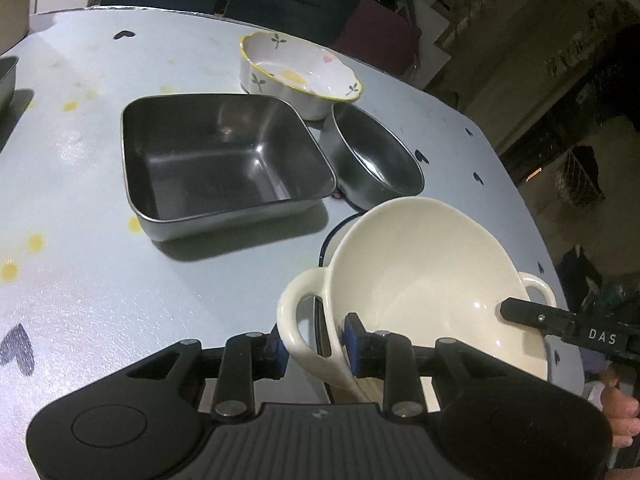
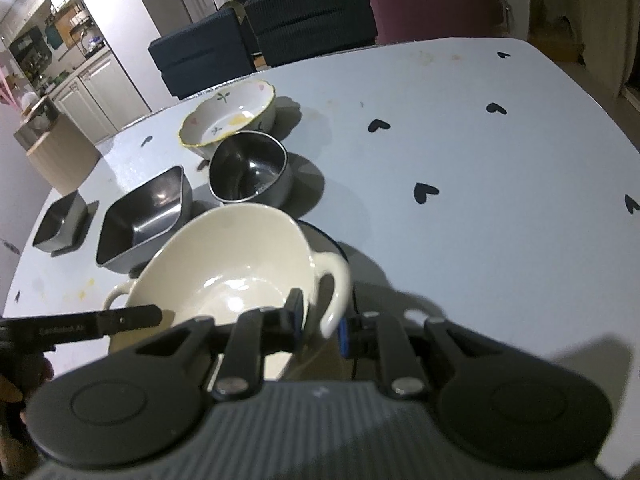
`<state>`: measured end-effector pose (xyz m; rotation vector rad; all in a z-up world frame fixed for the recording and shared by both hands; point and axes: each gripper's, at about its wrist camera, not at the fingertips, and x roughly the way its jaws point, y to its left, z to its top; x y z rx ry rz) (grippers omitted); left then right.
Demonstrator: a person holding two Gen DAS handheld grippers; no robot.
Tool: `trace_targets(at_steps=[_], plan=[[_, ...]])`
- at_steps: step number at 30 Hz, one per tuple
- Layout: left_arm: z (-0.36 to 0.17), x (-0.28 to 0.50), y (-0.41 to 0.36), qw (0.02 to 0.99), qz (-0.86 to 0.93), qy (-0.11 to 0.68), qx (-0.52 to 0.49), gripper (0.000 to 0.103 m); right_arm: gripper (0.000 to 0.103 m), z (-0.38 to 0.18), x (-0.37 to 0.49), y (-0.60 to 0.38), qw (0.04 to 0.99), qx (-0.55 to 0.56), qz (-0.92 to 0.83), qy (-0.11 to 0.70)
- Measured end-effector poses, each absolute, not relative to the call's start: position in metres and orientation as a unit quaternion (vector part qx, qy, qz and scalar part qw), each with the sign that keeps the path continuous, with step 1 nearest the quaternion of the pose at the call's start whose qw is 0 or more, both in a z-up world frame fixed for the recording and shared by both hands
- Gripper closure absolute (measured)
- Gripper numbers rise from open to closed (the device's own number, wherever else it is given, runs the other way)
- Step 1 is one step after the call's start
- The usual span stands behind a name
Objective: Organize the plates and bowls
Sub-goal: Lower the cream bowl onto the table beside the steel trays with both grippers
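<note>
Fingers of the left gripper (image 1: 314,354) straddle the rim of the cream two-handled bowl (image 1: 420,276) beside one loop handle: one blue pad (image 1: 354,342) lies against the inner wall, the other sits outside, within the handle's loop. From the pictures, a grasp on the rim. Fingers of the right gripper (image 2: 320,326) do the same at the opposite handle, one finger (image 2: 295,310) inside the bowl and the other outside past the loop; again closed on the rim. Each gripper shows as a black bar in the other's view, reaching in from the far side of the bowl.

Cream bowl sits tilted between the two grippers, over a white plate with a dark blue rim (image 1: 334,236), of which only an arc shows. Cannot tell whether the bowl touches the plate.

Beyond the bowl on the table (image 2: 500,152): a round steel bowl (image 1: 376,160), just beside a large square steel dish (image 1: 224,160). Behind those, a scalloped ceramic bowl with a yellow edge and painted sprigs (image 1: 300,72). A smaller square steel dish (image 2: 60,222) stands at the far left, apart from the others.

Table covering is pale with black heart marks (image 2: 426,192) and some yellow spots. Part of a hand (image 1: 620,412) shows at the right edge of the left wrist view.
</note>
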<state>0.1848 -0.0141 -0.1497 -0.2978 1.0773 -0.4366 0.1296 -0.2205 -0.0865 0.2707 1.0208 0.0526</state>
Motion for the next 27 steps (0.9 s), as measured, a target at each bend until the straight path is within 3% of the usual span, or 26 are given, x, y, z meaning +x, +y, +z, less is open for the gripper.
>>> trace_targets(at_steps=[15, 22, 27], plan=[[-0.143, 0.187, -0.024, 0.834, -0.212, 0.502, -0.087, 0.064, 0.079, -0.093, 0.127, -0.220, 0.852, 0.114, 0.025, 0.511], [-0.141, 0.185, -0.026, 0.836, -0.213, 0.500, -0.073, 0.058, 0.069, -0.102, 0.130, -0.221, 0.841, 0.099, 0.016, 0.532], [-0.141, 0.184, -0.026, 0.834, -0.212, 0.503, -0.073, 0.057, 0.068, -0.103, 0.130, -0.216, 0.844, 0.072, 0.015, 0.531]])
